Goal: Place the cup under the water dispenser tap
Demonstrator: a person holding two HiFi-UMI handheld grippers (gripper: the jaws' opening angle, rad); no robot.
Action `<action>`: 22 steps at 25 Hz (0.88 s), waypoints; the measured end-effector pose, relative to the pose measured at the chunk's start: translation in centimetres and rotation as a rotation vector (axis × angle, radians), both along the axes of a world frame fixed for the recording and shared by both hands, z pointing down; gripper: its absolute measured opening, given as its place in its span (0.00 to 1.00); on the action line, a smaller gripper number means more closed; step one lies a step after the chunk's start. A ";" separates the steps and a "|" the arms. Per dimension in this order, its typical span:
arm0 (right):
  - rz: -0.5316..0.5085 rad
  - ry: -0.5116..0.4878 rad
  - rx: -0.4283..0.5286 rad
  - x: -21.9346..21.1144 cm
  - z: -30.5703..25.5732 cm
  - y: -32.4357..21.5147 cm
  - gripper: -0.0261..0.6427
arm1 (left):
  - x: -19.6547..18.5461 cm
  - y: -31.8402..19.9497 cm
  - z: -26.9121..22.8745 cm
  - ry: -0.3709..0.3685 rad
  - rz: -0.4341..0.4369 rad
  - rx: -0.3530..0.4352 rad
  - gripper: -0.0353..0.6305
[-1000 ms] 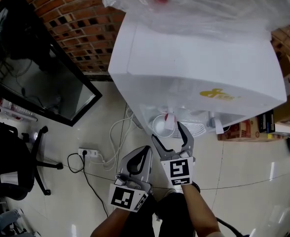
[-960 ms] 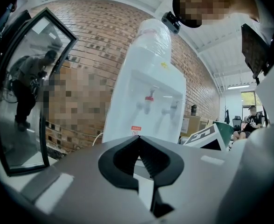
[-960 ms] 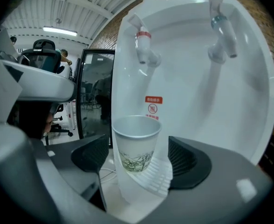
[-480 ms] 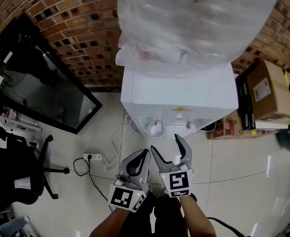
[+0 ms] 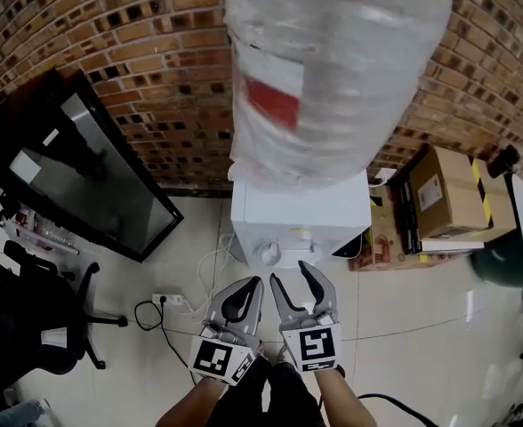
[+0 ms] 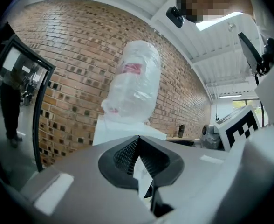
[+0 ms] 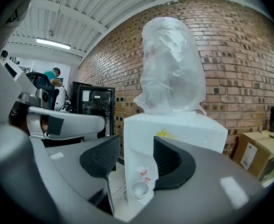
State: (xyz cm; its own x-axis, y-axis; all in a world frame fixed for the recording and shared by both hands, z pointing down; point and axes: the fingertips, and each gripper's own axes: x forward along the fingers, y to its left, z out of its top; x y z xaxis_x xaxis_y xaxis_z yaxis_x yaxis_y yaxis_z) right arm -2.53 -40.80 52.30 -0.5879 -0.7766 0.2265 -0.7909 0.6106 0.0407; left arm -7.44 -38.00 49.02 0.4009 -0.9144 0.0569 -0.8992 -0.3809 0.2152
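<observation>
Upright in the recess of the water dispenser (image 5: 301, 213), directly below a tap: the white cup (image 5: 269, 253), free of any grip, seemingly set there to catch the stream. Placing judged done. Interior pale and bare-looking in the right gripper view, too small to say whether any water is in it. On top of the dispenser, a big bottle (image 5: 333, 69) shrouded in crinkled clear plastic, contents unreadable through the wrap. Well apart from the cup, side by side at the bottom of the head view: right gripper (image 5: 289, 270), jaws partly apart after just closing some way, nothing between them but a distant sight of dispenser and cup; left gripper (image 5: 256, 281), pinched fully together, holding nothing. Probably held clear to leave the tap reachable. Right of the dispenser, a cardboard box (image 5: 448, 194), taped closed, contents hidden. Left of it, a dark glass-fronted panel (image 5: 92, 185) by the brick wall (image 5: 137, 52); on the floor, a power strip (image 5: 166, 299).
</observation>
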 end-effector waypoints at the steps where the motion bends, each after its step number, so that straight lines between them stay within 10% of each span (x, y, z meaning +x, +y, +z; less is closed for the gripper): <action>1: -0.001 -0.001 0.004 -0.2 -1.4 0.3 0.37 | -0.1 0.2 -1.1 -0.001 0.003 0.002 0.04; 22: -0.020 -0.004 0.179 0.0 -18.9 6.0 0.08 | 1.8 4.9 -15.3 0.060 0.150 0.110 0.04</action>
